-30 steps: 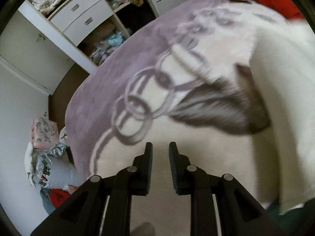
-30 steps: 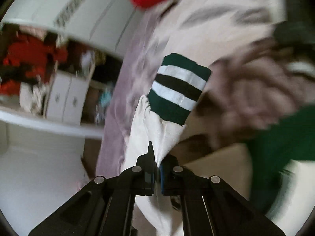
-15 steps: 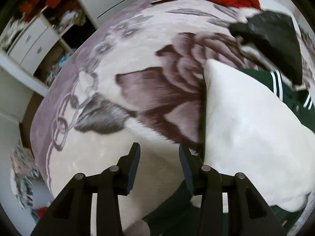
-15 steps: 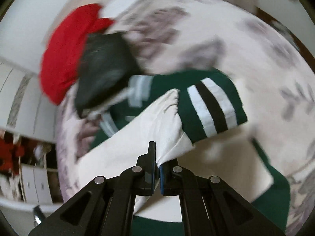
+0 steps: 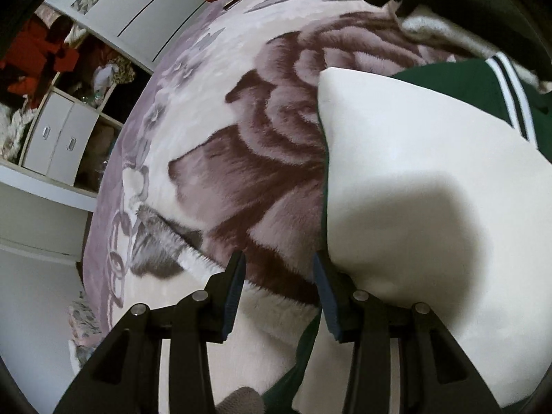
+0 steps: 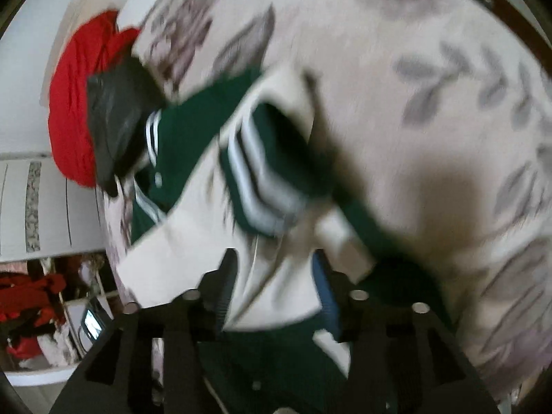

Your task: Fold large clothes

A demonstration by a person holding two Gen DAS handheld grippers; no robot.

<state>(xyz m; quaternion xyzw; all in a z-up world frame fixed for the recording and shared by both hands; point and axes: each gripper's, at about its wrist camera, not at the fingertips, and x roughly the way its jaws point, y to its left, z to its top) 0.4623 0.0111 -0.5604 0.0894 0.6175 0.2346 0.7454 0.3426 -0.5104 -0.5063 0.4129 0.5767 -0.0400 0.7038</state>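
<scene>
Left claw (image 5: 277, 288): jaws spread wide, gripping nothing. It hovers low over the blanket (image 5: 248, 172), and its right finger sits just beside the near edge of the white sleeve (image 5: 407, 186), not closed on it.

Right claw (image 6: 274, 283): jaws apart, released. White sleeve fabric (image 6: 276, 276) lies between and just beyond the fingers; the view is motion-blurred, so I cannot tell whether the cloth touches a pad. No grip evident.

Task item: green-and-white varsity jacket (image 6: 186, 138), lying on the bed, spread over the floral blanket. In the left wrist view the white sleeve is laid flat across the green body (image 5: 462, 82), with its long edge running fairly straight. In the right wrist view the other sleeve is brought inward over the body, and its striped cuff (image 6: 265, 186) lies on top near the middle.

Judgement on progress: sleeve folds appear done or nearly done; both arms of the jacket lie on the torso. Remaining, as far as visible: folding the body over on itself, squaring the edges, and setting the bundle aside. The hem is not shown clearly.

Farther back: a dark garment (image 6: 117, 120) touches the jacket's collar end, and a red cloth heap (image 6: 76, 103) lies beyond it at the bed's far edge. Neither looks folded. White drawers (image 5: 58, 138) stand past the bed.
</scene>
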